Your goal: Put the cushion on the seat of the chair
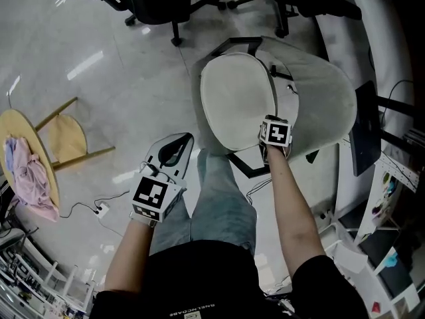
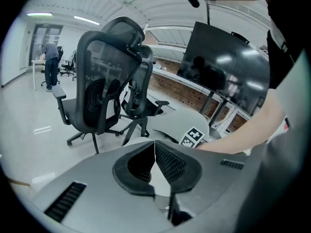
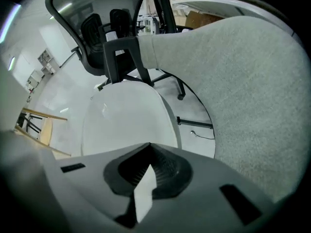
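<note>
The left gripper (image 1: 179, 145) hangs over the floor, its fingers pressed together and empty. To its right, a pale cushion (image 1: 236, 102) lies on the seat of the grey chair (image 1: 325, 105). Over the cushion's near right edge, the right gripper (image 1: 274, 133) points down, fingers together, holding nothing.

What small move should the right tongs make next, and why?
Probably lift the right tongs up and away. They are shut on nothing, and the white cushion already seems to lie flat on the seat of the grey chair.
</note>
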The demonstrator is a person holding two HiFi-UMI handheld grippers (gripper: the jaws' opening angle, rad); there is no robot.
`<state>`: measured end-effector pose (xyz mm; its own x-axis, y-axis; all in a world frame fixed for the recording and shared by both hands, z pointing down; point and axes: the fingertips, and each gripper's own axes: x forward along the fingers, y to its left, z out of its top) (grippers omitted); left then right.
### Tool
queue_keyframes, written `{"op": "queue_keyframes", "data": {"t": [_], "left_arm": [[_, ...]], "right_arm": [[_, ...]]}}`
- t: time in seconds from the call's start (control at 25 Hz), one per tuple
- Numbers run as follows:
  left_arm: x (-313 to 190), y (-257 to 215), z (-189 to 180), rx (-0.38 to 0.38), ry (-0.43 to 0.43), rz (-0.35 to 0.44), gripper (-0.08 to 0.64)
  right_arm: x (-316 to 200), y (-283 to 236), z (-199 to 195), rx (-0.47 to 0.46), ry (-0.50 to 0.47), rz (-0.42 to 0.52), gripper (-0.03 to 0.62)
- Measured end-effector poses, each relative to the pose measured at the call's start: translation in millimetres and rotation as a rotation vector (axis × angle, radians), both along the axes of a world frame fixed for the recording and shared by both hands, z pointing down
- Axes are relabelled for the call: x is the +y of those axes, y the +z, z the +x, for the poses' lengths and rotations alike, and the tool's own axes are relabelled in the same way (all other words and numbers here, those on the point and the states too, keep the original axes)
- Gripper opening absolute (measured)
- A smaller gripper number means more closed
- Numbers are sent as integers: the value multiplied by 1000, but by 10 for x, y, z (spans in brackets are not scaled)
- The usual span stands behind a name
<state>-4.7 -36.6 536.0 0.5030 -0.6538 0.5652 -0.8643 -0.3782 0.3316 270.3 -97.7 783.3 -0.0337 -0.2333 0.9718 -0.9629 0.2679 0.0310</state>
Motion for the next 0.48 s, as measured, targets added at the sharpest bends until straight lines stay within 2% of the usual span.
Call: {"op": "queue_keyframes", "data": {"t": [0.2,0.48], "left_arm": [[39,-135,-133,-7,-16,23,14],[36,-399,-351,-20,-44,70,14]], "right_arm": [[19,-279,-356,-54,-47,15,8],[-34,-844,-968,-161,-131,83,8]]}}
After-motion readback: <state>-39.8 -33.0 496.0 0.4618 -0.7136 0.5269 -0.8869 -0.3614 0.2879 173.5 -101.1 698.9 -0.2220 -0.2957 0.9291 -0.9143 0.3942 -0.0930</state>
